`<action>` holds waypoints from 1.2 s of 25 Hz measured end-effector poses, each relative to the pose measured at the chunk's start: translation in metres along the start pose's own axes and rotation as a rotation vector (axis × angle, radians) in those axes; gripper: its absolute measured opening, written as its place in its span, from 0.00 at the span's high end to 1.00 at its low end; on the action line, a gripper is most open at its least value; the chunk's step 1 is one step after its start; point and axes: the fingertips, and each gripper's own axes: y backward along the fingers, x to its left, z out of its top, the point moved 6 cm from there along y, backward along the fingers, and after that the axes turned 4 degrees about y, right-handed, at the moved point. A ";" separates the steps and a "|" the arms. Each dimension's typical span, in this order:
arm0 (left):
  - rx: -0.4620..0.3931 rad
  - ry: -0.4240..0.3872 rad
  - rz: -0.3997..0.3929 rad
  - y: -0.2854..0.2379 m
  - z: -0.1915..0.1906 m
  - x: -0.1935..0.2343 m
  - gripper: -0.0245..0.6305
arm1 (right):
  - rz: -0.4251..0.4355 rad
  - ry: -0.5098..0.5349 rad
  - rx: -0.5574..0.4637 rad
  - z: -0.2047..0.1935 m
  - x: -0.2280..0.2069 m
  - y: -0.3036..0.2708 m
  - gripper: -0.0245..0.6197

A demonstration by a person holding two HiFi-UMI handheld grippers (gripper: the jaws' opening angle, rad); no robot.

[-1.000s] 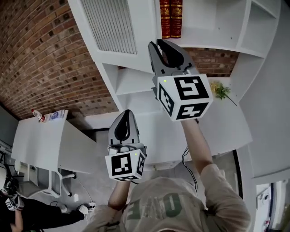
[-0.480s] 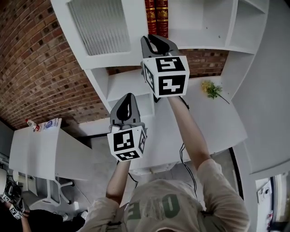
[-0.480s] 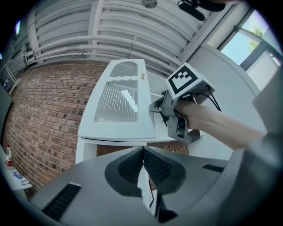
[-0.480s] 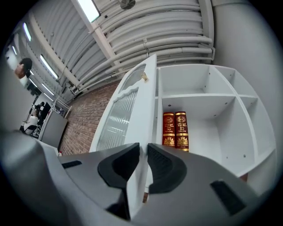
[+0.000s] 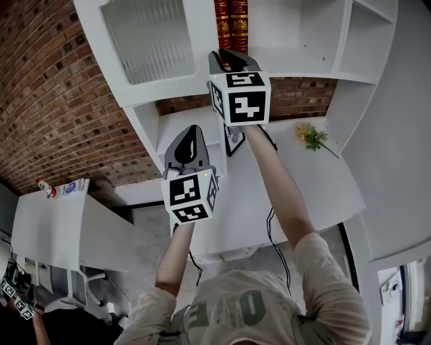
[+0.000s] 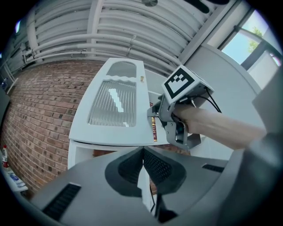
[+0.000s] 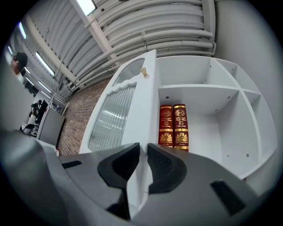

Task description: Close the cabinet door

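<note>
1. Right gripper (image 5: 232, 55) and left gripper (image 5: 190, 129) have moved up-frame toward the cabinet (image 5: 306, 40).
2. The right gripper's jaws, just closing, pinch the edge of the open door (image 5: 151, 47), which is at 11 o'clock in the head view.
3. The left gripper's jaws are pressed together and empty, at 7 o'clock from the right gripper.

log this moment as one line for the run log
task: close door | door: open | right gripper: fingers have just been closing, now pinching door edge | left gripper: fingers shut, empty

You're in an office-style studio, brick wall (image 5: 54, 101), white desk (image 5: 57, 226), office chair (image 5: 64, 281), white shelving (image 5: 306, 40) with books (image 5: 231, 20), exposed ceiling pipes (image 7: 154, 39).
</note>
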 end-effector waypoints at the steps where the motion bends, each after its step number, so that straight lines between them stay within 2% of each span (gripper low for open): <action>1: 0.003 0.002 0.004 -0.001 -0.001 0.002 0.94 | -0.001 -0.006 0.005 -0.001 -0.001 -0.002 0.86; 13: 0.026 0.021 0.042 0.000 -0.010 0.020 0.94 | -0.027 -0.001 0.066 -0.009 -0.014 -0.043 0.86; 18: 0.020 0.013 0.053 0.001 -0.009 0.026 0.94 | -0.024 0.002 0.061 -0.009 -0.014 -0.042 0.86; 27: 0.032 0.007 0.056 0.005 -0.006 0.026 0.94 | -0.049 -0.074 0.048 -0.011 -0.013 -0.040 0.86; 30: 0.031 -0.007 0.051 0.006 0.000 0.024 0.94 | -0.026 -0.120 0.044 -0.009 -0.015 -0.040 0.87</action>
